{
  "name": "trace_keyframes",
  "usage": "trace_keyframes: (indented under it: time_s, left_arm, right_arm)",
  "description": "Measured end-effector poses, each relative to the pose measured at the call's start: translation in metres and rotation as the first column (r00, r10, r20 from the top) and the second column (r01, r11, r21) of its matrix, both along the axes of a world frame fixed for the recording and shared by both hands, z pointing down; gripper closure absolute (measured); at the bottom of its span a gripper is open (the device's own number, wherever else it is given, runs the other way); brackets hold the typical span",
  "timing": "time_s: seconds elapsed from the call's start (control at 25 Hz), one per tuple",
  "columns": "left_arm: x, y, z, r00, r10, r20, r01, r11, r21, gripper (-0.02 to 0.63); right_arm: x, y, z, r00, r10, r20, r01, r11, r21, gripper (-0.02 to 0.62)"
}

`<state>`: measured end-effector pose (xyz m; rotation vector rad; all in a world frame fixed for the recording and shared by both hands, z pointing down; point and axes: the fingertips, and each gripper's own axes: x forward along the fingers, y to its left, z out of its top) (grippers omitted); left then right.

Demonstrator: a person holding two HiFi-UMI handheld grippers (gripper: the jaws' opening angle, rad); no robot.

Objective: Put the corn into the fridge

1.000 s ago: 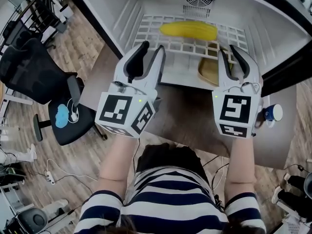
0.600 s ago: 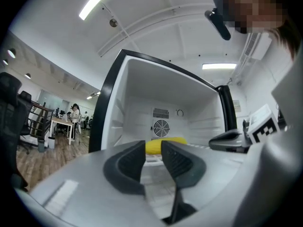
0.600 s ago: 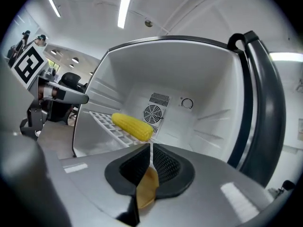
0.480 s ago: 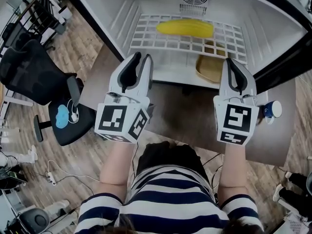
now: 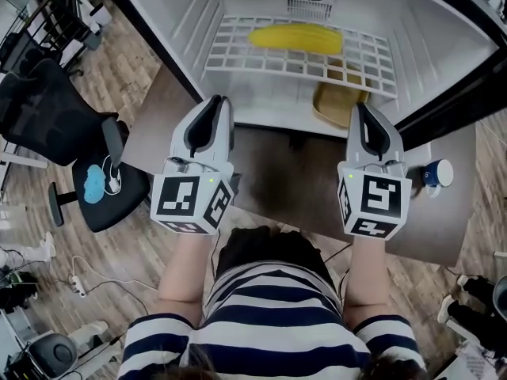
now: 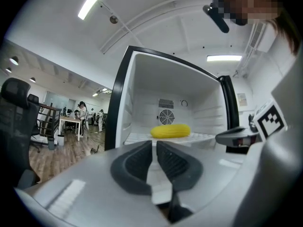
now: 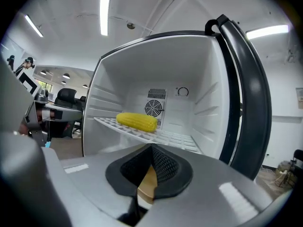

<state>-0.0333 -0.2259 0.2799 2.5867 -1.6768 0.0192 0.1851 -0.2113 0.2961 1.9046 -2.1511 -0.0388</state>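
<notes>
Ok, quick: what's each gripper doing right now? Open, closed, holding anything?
Left gripper: closed, holding nothing.
Right gripper: closed, holding nothing.

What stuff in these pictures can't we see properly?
- Tan dish under the wire shelf: in the head view, the shelf and the right tool hide part of it, so what it is stays unclear.
- Fridge: in the head view, its top is cut off by the picture's upper edge.
- People by a far desk: in the left gripper view, too small to make out.
</notes>
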Motion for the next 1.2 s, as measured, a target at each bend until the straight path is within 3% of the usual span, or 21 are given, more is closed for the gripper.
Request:
trace_keyframes:
  time_s: [0.48,1.2]
  left_arm:
    - [-0.022,0.002,0.010,0.998,-0.054,0.011,0.054,0.998,-0.032,0.606]
    - [-0.026,0.007,0.014,0.998,-0.034,0.045,0.037,0.997,-0.063,0.606]
  right_arm:
    - [-0.001,0.004,0.009,0.997,-0.009,0.071,0.010,1.000,-0.017,0.603]
    - [0.001,0.008,0.012,0.997,-0.011,0.082,0.015,0.999,-0.048,0.603]
